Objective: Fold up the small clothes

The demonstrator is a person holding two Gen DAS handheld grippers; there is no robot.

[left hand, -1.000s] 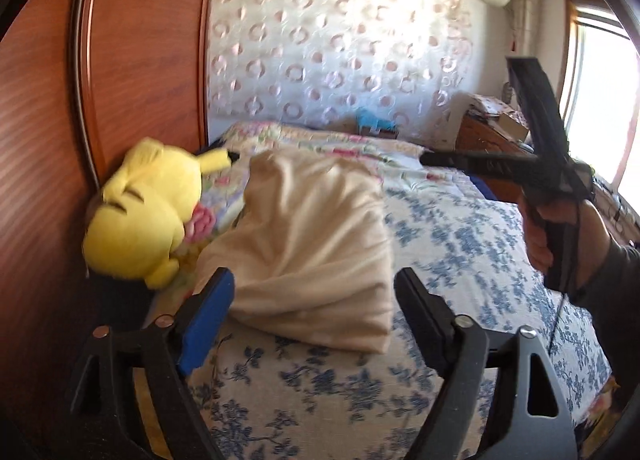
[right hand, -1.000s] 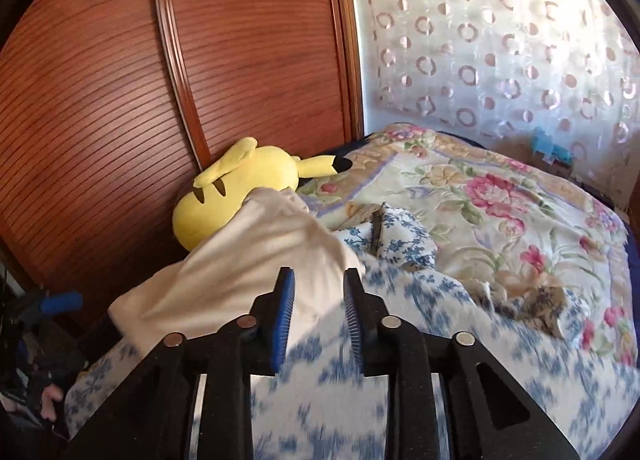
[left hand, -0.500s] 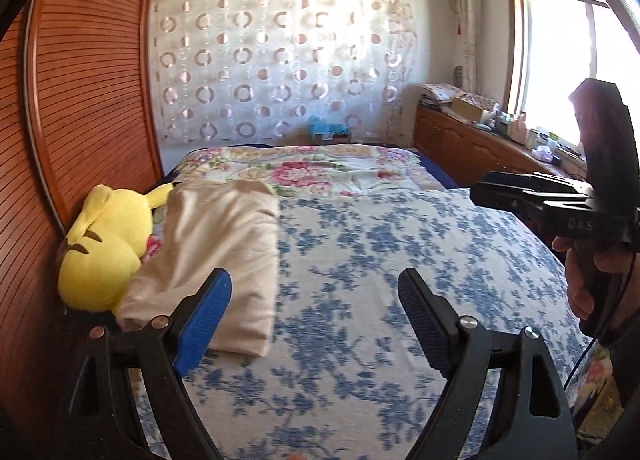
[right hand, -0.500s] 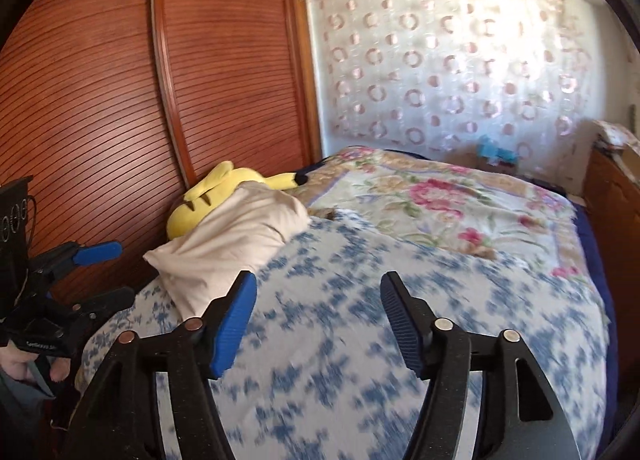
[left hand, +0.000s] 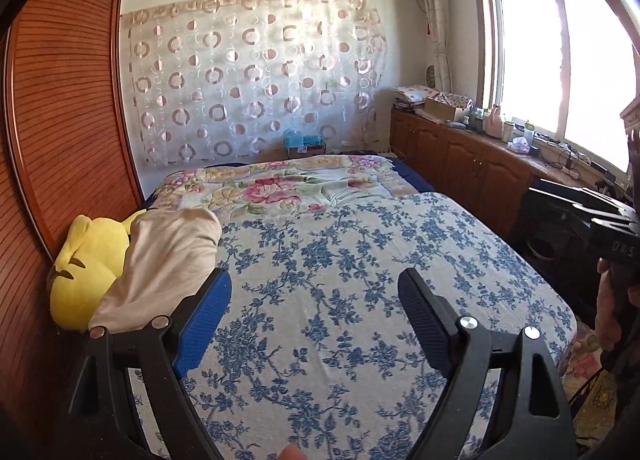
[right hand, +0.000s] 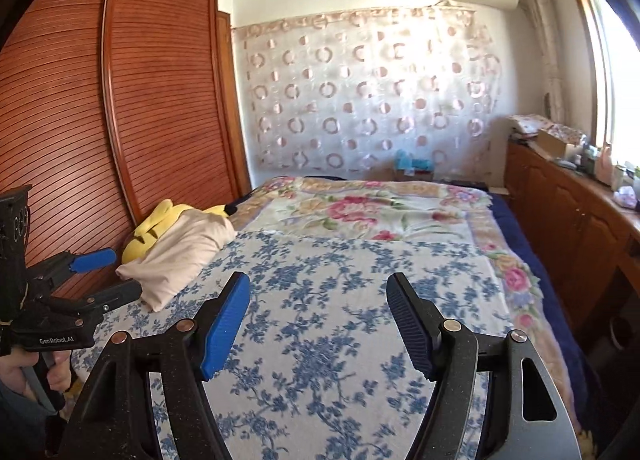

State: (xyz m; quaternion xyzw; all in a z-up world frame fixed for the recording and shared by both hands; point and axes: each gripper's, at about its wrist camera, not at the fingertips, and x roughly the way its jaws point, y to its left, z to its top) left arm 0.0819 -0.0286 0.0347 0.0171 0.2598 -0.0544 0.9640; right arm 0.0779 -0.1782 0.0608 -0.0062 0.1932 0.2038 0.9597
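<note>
Left claw (left hand: 314,324): jaws wide apart, nothing between them, only blue-flowered sheet (left hand: 360,300) beneath; probably free because the cloth already lies folded.
Right claw (right hand: 318,322): jaws opening, nothing between the pads; it hangs over bare sheet, so I judge it has nothing left to hold.
Cloth (left hand: 168,260): beige, folded into a thick pad at about 10 o'clock from both claws, at the sheet's edge, leaning on the yellow plush (left hand: 88,264); likely set aside there to free the middle of the bed.
Plush: wedged between cloth and brown wardrobe (left hand: 60,120).
Left view only: window at 2 o'clock, a hand (left hand: 612,308) gripping the right claw's handle at 3 o'clock.
Right view only: left claw seen from outside at 9 o'clock, jaws apart, a hand (right hand: 24,374) under it; plush's black ear tip past the cloth.
Further clothes: none visible in either view.
</note>
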